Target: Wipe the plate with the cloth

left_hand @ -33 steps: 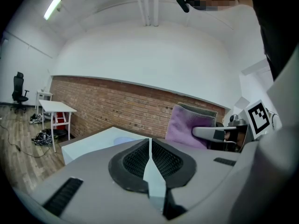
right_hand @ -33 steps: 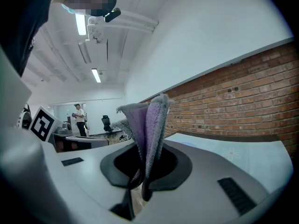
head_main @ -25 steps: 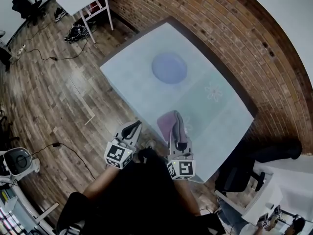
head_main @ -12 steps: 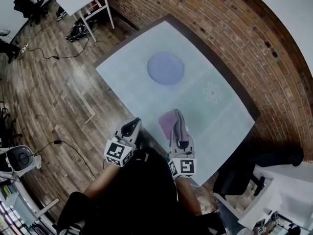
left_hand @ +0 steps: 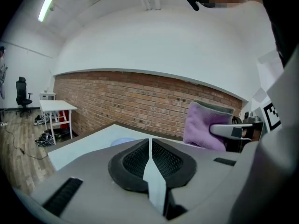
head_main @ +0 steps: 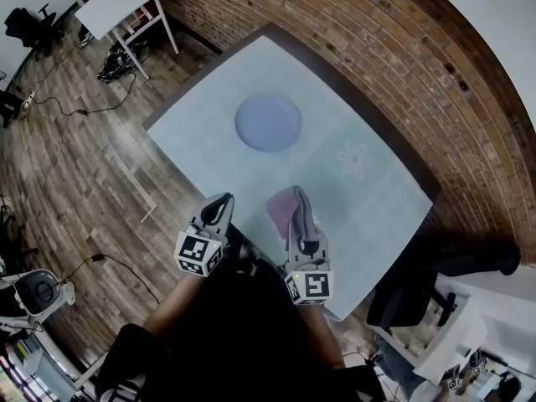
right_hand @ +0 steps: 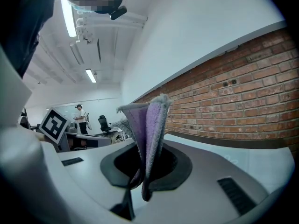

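A pale lilac plate (head_main: 268, 122) lies on the light blue table (head_main: 201, 132), toward its far left part. A purple cloth (head_main: 285, 208) hangs folded between the jaws of my right gripper (head_main: 297, 201), which is shut on it above the table's near side. In the right gripper view the cloth (right_hand: 145, 132) stands up from the closed jaws. My left gripper (head_main: 223, 203) is at the table's near left edge, shut with nothing in it. Its view shows the pads (left_hand: 166, 160) pressed together, the plate (left_hand: 122, 141) as a sliver beyond, and the cloth (left_hand: 204, 125) to the right.
A brick wall (head_main: 377, 65) runs along the table's far side. A white flower print (head_main: 354, 159) marks the tabletop right of the plate. A small white table (head_main: 121, 0) stands on the wood floor at upper left. A dark chair (head_main: 410, 296) is at lower right.
The view has shifted, so plate and table sit a little further left. Both grippers stay in nearly the same place near the table's near edge, the cloth still held.
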`<state>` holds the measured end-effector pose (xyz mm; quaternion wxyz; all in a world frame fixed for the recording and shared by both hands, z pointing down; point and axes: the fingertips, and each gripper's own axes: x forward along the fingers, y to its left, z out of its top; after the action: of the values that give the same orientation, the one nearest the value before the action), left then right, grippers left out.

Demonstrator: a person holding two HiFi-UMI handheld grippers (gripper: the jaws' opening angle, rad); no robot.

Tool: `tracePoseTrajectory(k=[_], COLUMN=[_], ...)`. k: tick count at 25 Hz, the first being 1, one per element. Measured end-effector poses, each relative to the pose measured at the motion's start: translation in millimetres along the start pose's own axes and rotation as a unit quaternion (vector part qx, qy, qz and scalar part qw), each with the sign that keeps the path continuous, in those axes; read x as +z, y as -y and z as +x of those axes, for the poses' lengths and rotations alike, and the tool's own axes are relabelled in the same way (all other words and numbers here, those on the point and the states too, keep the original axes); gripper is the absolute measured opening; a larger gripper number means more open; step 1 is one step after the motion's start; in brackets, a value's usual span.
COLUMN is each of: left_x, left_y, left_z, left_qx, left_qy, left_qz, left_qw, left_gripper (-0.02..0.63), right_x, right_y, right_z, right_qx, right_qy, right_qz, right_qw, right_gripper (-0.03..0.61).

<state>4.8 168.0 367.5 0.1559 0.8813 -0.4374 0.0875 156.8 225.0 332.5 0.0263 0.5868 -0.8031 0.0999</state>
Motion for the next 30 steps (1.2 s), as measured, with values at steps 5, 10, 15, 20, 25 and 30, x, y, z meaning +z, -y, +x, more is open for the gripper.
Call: tracePoseTrajectory(k=[5, 10, 15, 20, 25, 30], left_x=[-12, -24, -37, -59, -95, -124], left_y=[-31, -64, -100, -131, -154, -170], left_z=[39, 79, 122, 167, 214, 245], left_qx=[0.017, 0.011, 0.017, 0.014, -0.013, -0.009], left_qy=[-0.034, -0.064, -0.082, -0.109, -0.175, -0.21], left_qz=[-0.01, -0.032, -0.061, -0.086, -0.091, -0.128], left_qw=[0.9992, 0.9974, 0.9946, 0.9902, 0.9802, 0.9693], left_gripper=[0.044, 0.044, 0.044, 0.044, 0.046, 0.11], right_x=[-7, -10, -18, -27, -36, -51], right_y=[10, 17, 27, 38, 39, 39], right_z=[31, 72, 117, 160, 200, 221], right_qx=[-0.005, -0.006, -0.008, -0.016, -0.005, 0.007], right_qy=[-0.013, -0.026, -0.041, -0.056, -0.065, -0.091], right_qz=[0.001, -0.001, 0.001, 0.01, 0.017, 0.011], right_qw=[1.0, 1.0, 0.999, 0.998, 0.998, 0.996], right_gripper=[0.06, 0.06, 0.06, 0.06, 0.06, 0.06])
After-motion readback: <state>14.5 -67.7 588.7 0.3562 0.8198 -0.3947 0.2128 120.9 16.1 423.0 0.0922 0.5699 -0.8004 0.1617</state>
